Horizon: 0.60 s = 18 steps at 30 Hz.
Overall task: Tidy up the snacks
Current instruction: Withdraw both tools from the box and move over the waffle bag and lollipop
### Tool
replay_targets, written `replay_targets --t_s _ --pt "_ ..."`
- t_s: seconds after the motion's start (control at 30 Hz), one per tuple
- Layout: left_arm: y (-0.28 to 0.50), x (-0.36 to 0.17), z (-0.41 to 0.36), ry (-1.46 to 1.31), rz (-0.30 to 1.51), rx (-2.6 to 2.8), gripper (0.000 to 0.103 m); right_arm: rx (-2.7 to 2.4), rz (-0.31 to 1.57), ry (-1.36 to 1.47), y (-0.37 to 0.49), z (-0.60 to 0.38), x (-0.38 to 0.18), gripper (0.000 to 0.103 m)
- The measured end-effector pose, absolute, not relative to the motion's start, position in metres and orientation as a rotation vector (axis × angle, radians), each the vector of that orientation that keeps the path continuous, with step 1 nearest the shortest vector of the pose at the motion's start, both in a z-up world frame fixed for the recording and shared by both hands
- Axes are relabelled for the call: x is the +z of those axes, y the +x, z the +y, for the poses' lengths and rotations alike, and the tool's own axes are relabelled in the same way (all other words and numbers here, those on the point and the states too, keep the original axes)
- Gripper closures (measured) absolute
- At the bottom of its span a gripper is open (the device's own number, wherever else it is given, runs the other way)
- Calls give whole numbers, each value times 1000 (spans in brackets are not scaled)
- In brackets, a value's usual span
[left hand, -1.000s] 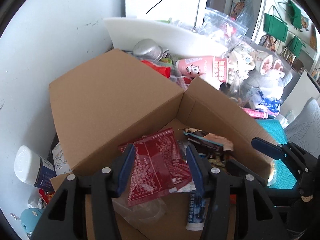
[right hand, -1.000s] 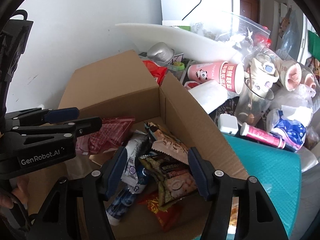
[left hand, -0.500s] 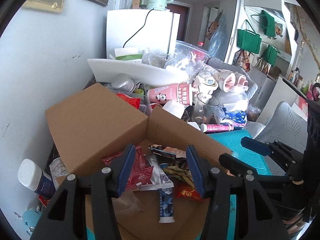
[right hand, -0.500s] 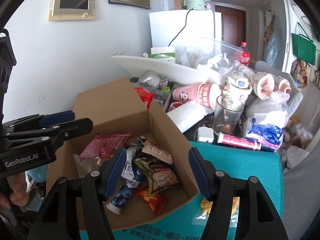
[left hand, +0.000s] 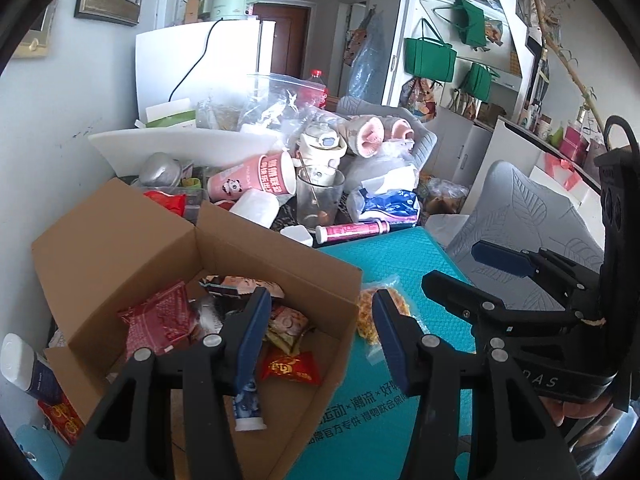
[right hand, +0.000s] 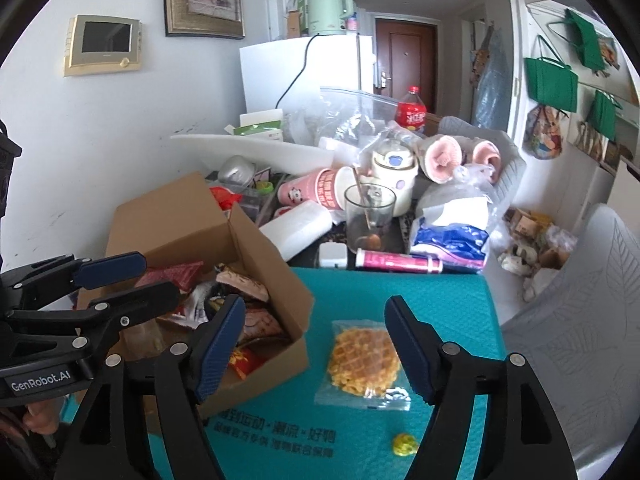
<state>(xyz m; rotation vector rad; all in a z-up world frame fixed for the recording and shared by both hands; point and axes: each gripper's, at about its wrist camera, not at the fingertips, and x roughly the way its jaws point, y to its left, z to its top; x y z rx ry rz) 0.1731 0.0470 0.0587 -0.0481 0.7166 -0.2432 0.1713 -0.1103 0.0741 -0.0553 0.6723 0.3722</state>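
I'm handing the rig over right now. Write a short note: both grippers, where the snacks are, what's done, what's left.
Left gripper: open, empty, above the cardboard box.
Right gripper: empty, fingers opening, over the waffle packet.
Done: most snack packs lie in the box.
Left: the waffle packet and a small yellow candy sit on the teal mat; put both in the box.

The cardboard box (right hand: 208, 240) is open, flaps up, stuffed with a jumble of snack packs: a red packet (left hand: 160, 320) leaning toward its left wall, a small red-and-gold one (left hand: 290, 366) near the front, and a blue-and-white tube (left hand: 246, 404) lying lengthwise. Just right of the box, a waffle snack in a clear wrapper (right hand: 364, 360) lies flat on the teal mat, with a tiny yellow candy (right hand: 405, 444) further out.
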Motion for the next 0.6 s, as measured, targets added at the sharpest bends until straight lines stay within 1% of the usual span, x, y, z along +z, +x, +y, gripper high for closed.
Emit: replay_targets --t_s 0.5,0.53,0.6 --pt "178 4 -13 -80 821 -371 51 214 820 16 151 -182 9 29" --pt "177 2 -15 -82 823 -373 51 206 826 22 150 -185 4 29" --pt "175 -2 -19 -83 823 -378 51 185 837 40 148 -192 -5 19"
